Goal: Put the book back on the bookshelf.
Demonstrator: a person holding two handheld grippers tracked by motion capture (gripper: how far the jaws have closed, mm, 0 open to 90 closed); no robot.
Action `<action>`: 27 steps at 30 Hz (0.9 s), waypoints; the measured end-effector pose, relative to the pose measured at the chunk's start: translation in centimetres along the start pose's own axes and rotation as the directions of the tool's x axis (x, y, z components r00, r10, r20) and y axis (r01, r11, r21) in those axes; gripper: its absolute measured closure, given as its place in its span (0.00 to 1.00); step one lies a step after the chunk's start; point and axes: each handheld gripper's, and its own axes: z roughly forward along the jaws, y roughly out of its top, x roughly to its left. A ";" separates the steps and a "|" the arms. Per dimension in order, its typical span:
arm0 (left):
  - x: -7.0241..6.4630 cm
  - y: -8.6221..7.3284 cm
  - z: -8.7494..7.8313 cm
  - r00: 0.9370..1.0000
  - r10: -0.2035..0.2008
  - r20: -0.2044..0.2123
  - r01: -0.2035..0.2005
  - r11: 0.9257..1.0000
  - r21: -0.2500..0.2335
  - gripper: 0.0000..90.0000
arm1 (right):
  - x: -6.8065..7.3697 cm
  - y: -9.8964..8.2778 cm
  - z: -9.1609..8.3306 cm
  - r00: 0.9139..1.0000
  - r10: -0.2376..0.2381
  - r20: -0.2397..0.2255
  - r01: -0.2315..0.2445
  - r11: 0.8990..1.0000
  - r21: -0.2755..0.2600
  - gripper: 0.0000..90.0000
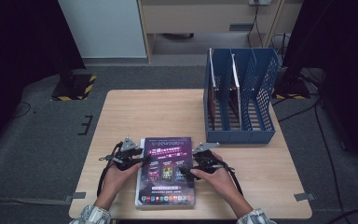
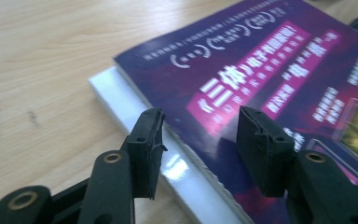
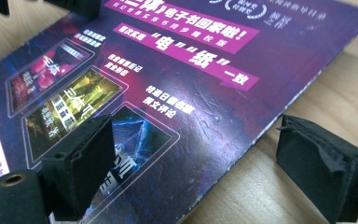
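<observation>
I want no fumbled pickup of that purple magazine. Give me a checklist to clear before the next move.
1. Left tongs open, astride magazine edge: ok.
2. Right tongs open across the opposite edge: ok.
3. Pads pressing on the cover: not ok, none does.
4. Magazine flat on table: ok.
5. Free slot in blue file rack: ok, right slots look empty.
6. White booklet underneath separate: cannot tell.

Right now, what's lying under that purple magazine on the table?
Under the purple magazine lies a white one; just its glossy edge pokes out along one side. The rest of its cover is hidden, and whether more lies beneath cannot be told. The stack rests on the wooden table.
</observation>
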 end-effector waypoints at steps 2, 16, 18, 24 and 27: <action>-0.2 0.1 0.0 1.000 0.006 -0.004 -0.006 1.000 0.009 0.56 | -0.2 -0.1 0.1 1.000 0.023 -0.016 -0.024 1.000 -0.003 0.13; -0.5 -0.1 -0.1 1.000 0.013 -0.005 -0.013 1.000 0.010 0.55 | -0.3 -0.5 0.8 0.999 0.024 -0.047 -0.026 0.998 -0.059 0.11; -0.5 -0.1 -0.1 1.000 0.012 -0.005 -0.012 1.000 0.009 0.55 | -0.4 -0.4 0.7 0.998 0.029 -0.049 -0.031 0.998 -0.048 0.15; -0.3 -0.2 -0.2 1.000 0.008 0.000 -0.008 1.000 0.010 0.55 | -0.5 0.4 -0.3 0.995 0.045 -0.086 -0.054 0.993 -0.103 0.22; -0.3 -0.3 -0.2 1.000 0.003 0.000 -0.003 1.000 0.006 0.55 | 0.1 1.0 -0.7 0.995 0.013 -0.103 -0.029 0.988 -0.154 0.21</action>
